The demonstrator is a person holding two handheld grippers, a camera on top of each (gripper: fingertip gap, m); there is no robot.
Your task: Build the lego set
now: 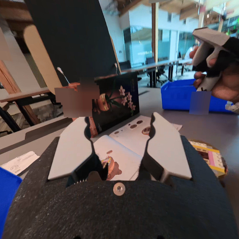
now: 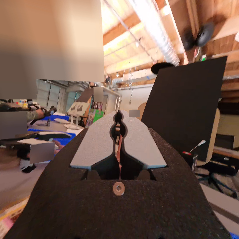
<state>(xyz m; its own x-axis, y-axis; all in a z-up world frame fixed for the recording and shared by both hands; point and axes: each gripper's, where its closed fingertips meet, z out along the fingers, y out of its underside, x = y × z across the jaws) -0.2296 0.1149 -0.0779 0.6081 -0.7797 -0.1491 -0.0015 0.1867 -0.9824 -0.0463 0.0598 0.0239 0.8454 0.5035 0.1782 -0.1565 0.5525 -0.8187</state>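
My left gripper (image 1: pixel 120 120) is open and empty, hovering low over the open instruction booklet (image 1: pixel 122 148) on the grey table. The partly built lego model (image 1: pixel 209 159), round and brown with yellow, pink and white bricks, sits just right of its right finger. It shows blurred in the right wrist view (image 2: pixel 7 217) too. My right gripper (image 2: pixel 119 112) is raised and tilted up towards the ceiling. Its jaws are shut on a thin reddish-brown piece (image 2: pixel 120 152) seen edge-on between the pads. The right gripper, held by a hand, shows at the upper right in the left wrist view (image 1: pixel 212 51).
The lego box (image 1: pixel 116 103) with a flower picture stands behind the booklet. A blue bin (image 1: pixel 181 95) is at the back right, another blue bin (image 1: pixel 6 187) at the near left, by a white paper bag (image 1: pixel 19 163). A black panel (image 2: pixel 181 109) stands behind. The gap from one gripper's tips to the other's is roughly 20 cm.
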